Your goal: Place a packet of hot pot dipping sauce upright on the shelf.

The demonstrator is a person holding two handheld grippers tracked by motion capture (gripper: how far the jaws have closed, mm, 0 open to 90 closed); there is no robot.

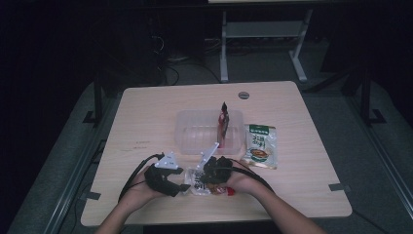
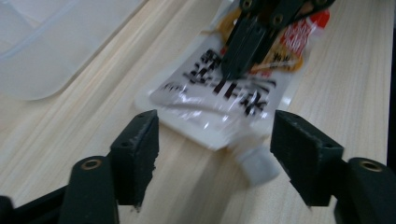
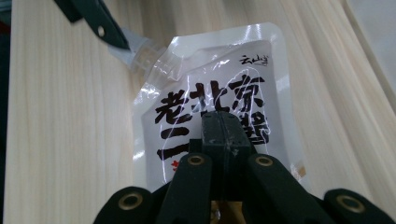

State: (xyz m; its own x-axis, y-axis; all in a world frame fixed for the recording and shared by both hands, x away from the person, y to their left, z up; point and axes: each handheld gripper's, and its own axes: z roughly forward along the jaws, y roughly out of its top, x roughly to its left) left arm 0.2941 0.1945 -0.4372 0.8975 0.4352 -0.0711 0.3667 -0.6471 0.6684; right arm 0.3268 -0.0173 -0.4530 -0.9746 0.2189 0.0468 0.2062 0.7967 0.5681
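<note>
While pinned: pouch (image 3: 215, 107) near table edge (image 1: 214, 220)

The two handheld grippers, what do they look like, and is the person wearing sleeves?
Both are black. The left gripper has two blocky jaws with ridged inner pads and brass-coloured rivets at the joints. The right gripper has the same black linkage and brass rivets. In the high view, each carries a grey three-cornered plate on top and trails a black cable. The forearms show no sleeves.

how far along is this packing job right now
One packet already stands in the clear bin. In hand: the right tool presses shut on the spouted pouch, while the open left tool straddles its cap. The green packet remains on the table.
</note>
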